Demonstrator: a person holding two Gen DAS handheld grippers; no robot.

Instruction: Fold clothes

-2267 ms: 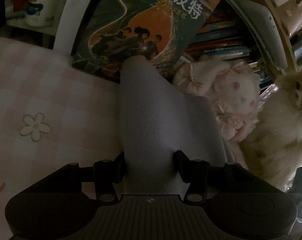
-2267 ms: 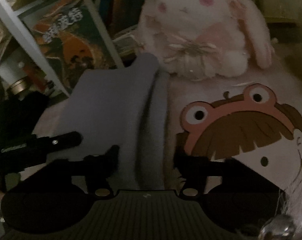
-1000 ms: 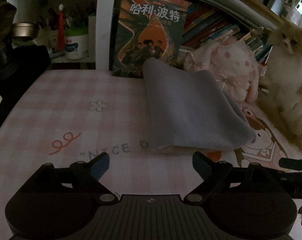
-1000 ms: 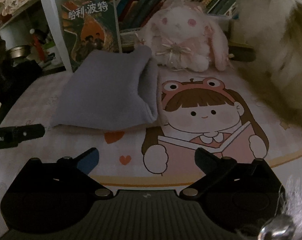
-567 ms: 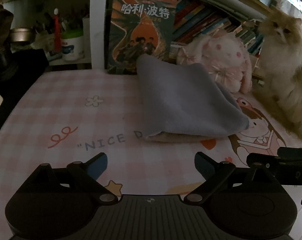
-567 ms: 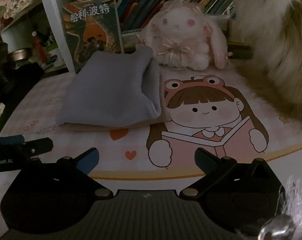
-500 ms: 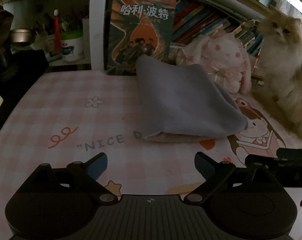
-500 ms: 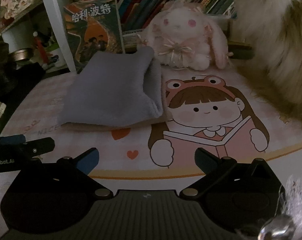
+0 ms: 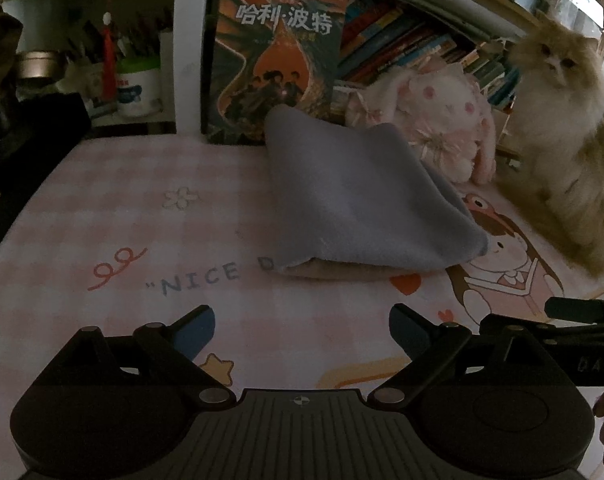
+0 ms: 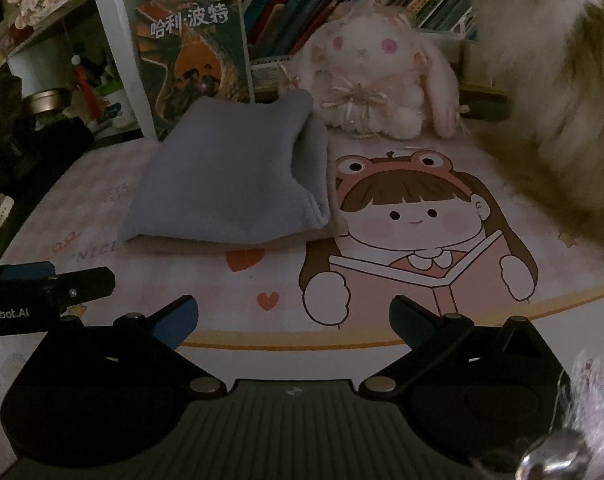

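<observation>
On the pink desk (image 9: 150,236), the folded grey garment (image 9: 357,208) is lying far beyond my spread, empty jaws.

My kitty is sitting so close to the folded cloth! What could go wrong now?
1. The fluffy cat sits right beside the folded grey garment; it might paw or lie on it and undo the fold.
2. The top grey layer sits a little askew over the beige layer, so a nudge could slide it off.
3. The plush bunny touches the garment's far corner and may topple on it.
</observation>
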